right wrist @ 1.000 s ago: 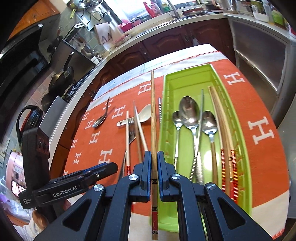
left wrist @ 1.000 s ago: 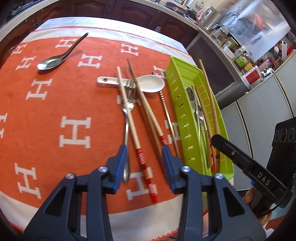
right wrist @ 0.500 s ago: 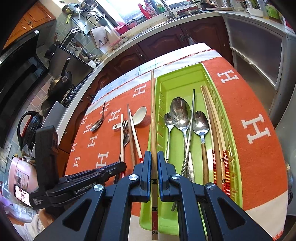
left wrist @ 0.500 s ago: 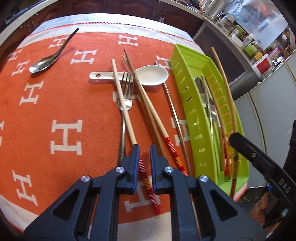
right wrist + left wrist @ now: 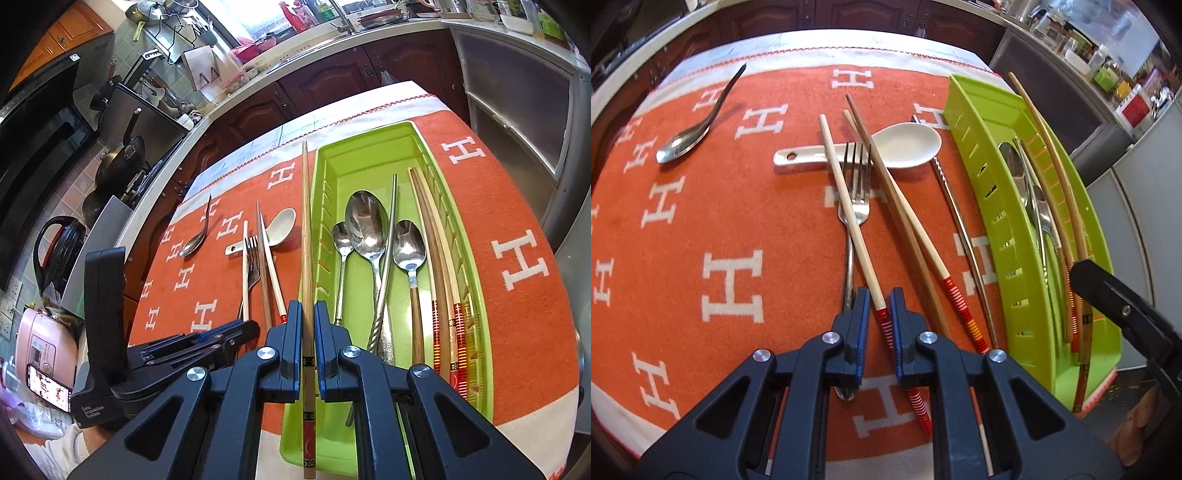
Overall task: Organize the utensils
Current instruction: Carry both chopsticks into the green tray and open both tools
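Your left tool (image 5: 878,306) is pinching a pale chopstick (image 5: 849,218) lying over the fork (image 5: 855,192); your right tool (image 5: 307,314) is gripping another chopstick (image 5: 306,236) beside the tray (image 5: 476,295).

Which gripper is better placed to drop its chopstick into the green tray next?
Right. The right gripper holds its brown wooden chopstick lifted, right beside the green plastic tray. The left gripper has only clamped the pale red-banded chopstick lying on the fork.

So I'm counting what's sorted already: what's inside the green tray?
In the green tray lie three metal spoons, a twisted metal stick and chopsticks along its right wall. The right tongs cover its near end.
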`<state>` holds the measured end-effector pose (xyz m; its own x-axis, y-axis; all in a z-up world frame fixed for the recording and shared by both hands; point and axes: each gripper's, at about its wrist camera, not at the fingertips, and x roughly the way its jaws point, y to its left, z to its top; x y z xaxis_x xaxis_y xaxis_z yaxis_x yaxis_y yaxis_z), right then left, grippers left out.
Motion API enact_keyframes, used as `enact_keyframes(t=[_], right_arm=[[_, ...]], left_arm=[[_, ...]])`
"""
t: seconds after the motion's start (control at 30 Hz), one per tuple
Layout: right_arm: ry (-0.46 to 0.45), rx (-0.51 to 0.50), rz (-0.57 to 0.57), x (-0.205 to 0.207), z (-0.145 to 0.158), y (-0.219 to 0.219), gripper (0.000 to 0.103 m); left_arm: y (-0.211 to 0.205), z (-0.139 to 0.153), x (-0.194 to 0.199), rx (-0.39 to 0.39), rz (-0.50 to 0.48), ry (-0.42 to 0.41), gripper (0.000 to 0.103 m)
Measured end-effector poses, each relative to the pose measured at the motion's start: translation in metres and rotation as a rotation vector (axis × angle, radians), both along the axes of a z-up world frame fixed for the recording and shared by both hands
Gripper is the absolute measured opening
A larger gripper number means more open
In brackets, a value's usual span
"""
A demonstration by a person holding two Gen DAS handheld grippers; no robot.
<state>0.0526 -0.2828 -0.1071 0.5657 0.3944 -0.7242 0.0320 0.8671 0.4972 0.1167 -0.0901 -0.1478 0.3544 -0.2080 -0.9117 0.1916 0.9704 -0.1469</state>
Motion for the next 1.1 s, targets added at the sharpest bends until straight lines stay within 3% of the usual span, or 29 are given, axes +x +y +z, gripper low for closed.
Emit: enact_keyframes(t=[0.2, 0.47, 0.73, 0.93, 1.1], right_arm=[[-0.003, 0.001, -0.004, -0.001, 0.000, 0.001, 0.006], [-0.015, 0.008, -0.016, -0.007, 0.004, -0.003, 0.006], [-0.033, 0.000, -0.030, -0.019, 0.014, -0.009, 0.006], [-0.023, -0.035, -0.083, -0.021, 0.017, -0.024, 0.006], [0.019, -0.081, -0.129, -0.017, 0.009, -0.038, 0.006]], left_arm=[[0.005, 0.008, -0.004, -0.080, -0.004, 0.005, 0.003], [0.019, 0.060, -0.018, -0.188, -0.005, -0.080, 0.003], [0.010, 0.099, -0.030, -0.296, -0.053, -0.087, 0.003], [-0.017, 0.103, -0.023, -0.336, -0.102, -0.049, 0.003], [-0.044, 0.089, -0.007, -0.339, -0.126, 0.001, 0.003]])
